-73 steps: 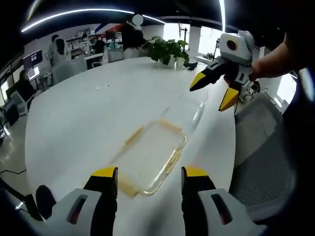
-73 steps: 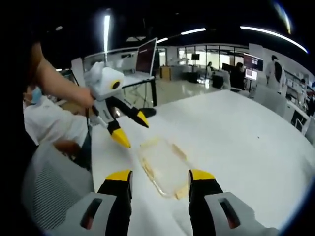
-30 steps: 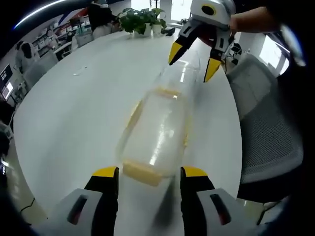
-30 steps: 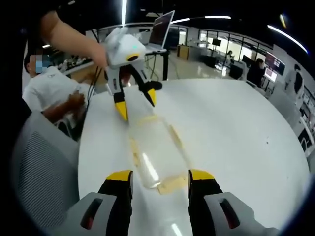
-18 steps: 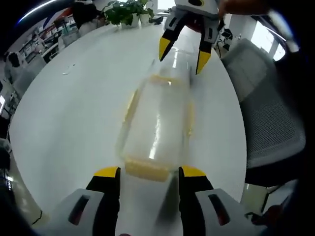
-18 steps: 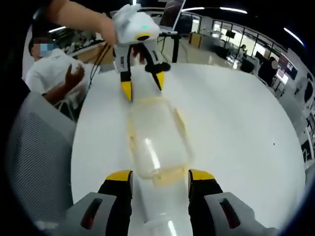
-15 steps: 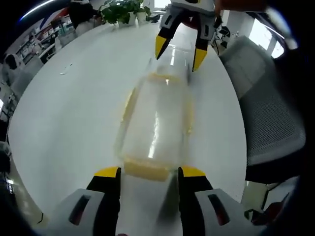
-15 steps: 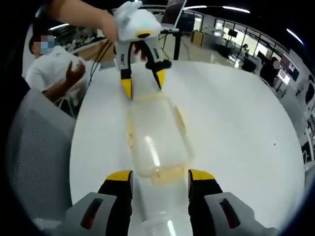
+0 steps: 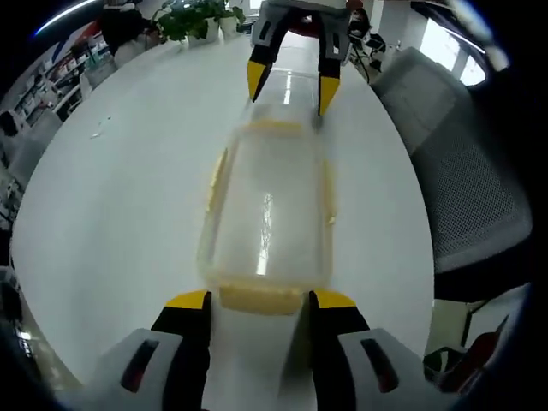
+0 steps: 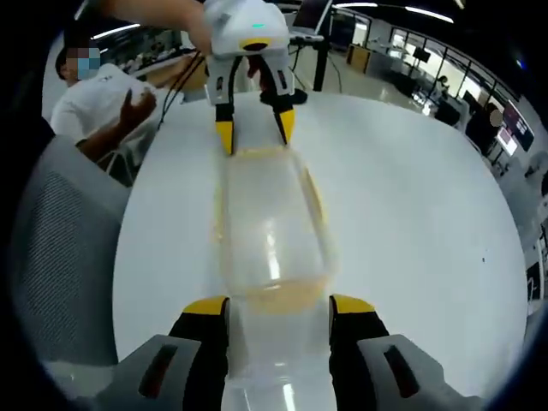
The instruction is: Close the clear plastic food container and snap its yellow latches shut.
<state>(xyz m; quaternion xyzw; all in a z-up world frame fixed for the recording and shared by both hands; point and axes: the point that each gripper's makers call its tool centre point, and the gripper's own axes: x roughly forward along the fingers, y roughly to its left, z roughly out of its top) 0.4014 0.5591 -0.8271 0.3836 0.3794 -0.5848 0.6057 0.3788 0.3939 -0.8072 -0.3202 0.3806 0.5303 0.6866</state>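
Container (image 9: 267, 214) lies on table (image 9: 128, 188) — left tool (image 9: 251, 301), right tool (image 10: 278, 304) spread apart at its ends.

Both views are showing a brightly lit room, with the white table (image 9: 128, 171) reflecting the light evenly and washing out toward its middle. Ceiling strip lights (image 10: 428, 12) are bending into arcs near the edges, where the fisheye is stretching everything. A window (image 9: 458, 64) is blowing out to white in the left gripper view. Glare streaks are running along the clear container (image 9: 267, 218), whose walls are reading hazy and soft. Background desks and people are looking smeared and out of focus, and shadows on the table are staying faint
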